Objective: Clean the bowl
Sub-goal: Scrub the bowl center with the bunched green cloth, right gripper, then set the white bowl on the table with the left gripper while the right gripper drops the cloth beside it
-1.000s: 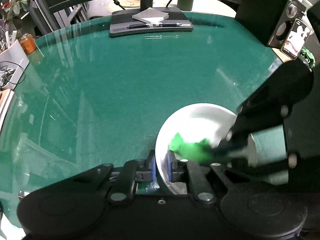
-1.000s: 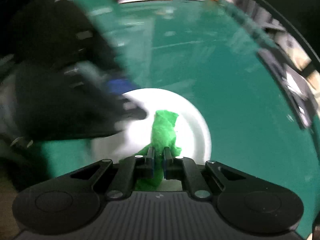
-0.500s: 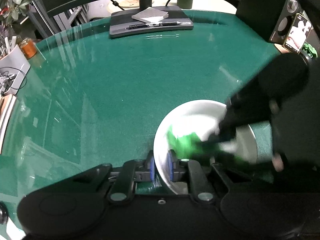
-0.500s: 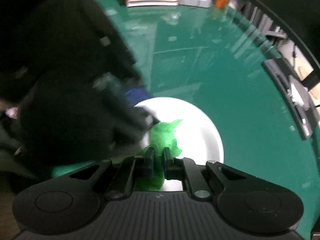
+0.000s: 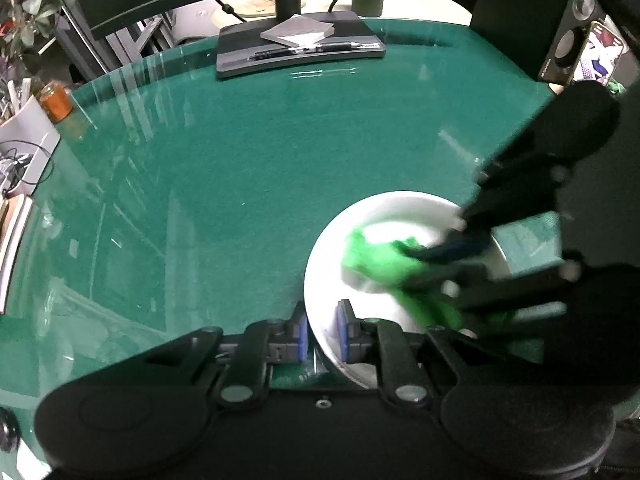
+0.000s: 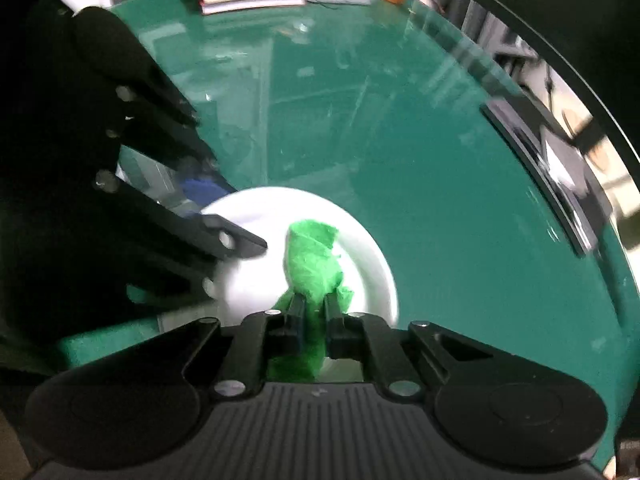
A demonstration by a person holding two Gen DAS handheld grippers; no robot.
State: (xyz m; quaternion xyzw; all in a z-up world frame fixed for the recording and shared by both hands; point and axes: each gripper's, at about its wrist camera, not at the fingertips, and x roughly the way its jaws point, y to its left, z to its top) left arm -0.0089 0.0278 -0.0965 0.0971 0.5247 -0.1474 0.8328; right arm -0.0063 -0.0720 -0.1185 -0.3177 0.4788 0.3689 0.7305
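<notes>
On the green table (image 5: 240, 184), left claw (image 5: 322, 334) pinches the bowl (image 5: 384, 208) rim; right claw (image 6: 314, 312) clamps the cloth (image 6: 314, 260).

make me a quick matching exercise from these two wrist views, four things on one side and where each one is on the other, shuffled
Things:
1. green cloth
2. white bowl
3. pen
4. orange jar

Places:
A. on the dark stand at the table's far edge
B. rim clamped in the left gripper
C. pinched in the right gripper, inside the bowl
D. at the table's left edge

Pairs: 1-C, 2-B, 3-A, 4-D
</notes>
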